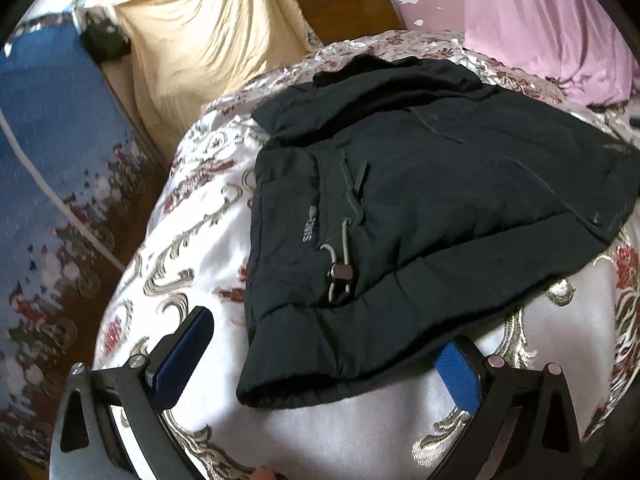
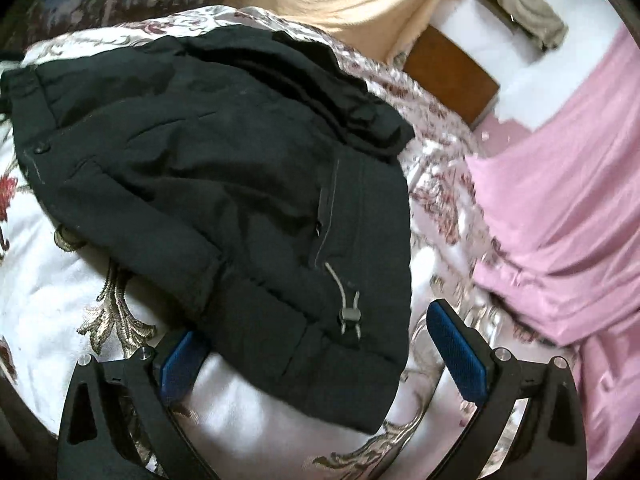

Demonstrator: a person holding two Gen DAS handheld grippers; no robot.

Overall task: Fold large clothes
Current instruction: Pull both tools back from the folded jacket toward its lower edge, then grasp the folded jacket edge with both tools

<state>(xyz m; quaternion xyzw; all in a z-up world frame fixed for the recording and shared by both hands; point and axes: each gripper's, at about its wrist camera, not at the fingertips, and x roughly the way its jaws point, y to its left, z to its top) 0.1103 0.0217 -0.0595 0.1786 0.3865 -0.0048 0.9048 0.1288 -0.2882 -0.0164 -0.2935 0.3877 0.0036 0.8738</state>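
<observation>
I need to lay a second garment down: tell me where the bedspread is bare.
Bare bedspread lies left of the black jacket, toward the blue patterned cloth, and in front of its hem. On the right, the pink cloth leaves only a narrow strip. The middle is taken.

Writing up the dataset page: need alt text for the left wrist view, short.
A black padded jacket lies partly folded on a white floral bedspread, its hem and grey drawcord toggle nearest the camera. The open left tongs straddle the hem, blue pads wide apart. Behind are a beige cloth and pink fabric.
</observation>
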